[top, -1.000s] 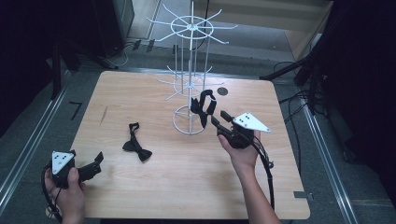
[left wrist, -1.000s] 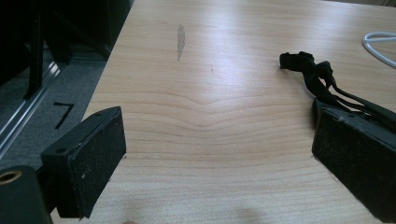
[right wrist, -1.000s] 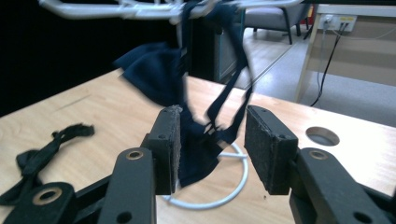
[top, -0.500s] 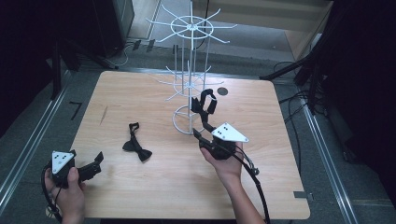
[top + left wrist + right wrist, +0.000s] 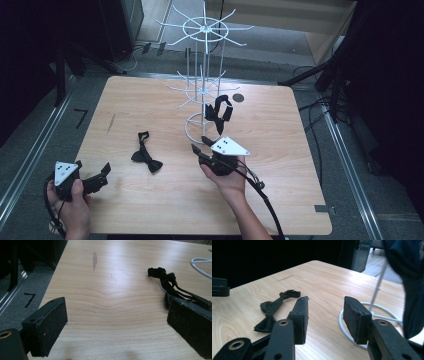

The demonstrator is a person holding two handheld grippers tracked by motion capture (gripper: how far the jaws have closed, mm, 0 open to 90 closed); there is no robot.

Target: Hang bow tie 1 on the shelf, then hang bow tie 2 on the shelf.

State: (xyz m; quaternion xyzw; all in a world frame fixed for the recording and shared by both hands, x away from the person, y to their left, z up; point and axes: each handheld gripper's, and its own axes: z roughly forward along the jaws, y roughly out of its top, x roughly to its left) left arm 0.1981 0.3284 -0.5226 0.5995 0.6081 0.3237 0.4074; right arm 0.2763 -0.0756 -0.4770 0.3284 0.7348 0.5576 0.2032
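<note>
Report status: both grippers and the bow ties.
Left gripper open, empty. Right gripper open, empty. One bow tie flat on table, another hanging on rack. Nothing blocking.

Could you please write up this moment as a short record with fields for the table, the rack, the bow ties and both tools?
surface: light wooden table
rack: white wire display stand, ring base resting on the table
bow tie 1: black bow tie lying flat on the table, left of the stand
bow tie 2: second black bow tie hanging on the stand's lower tier
left tool: open, holding nothing, near the table's front-left corner
right tool: open, holding nothing, just in front of the stand's base
</note>
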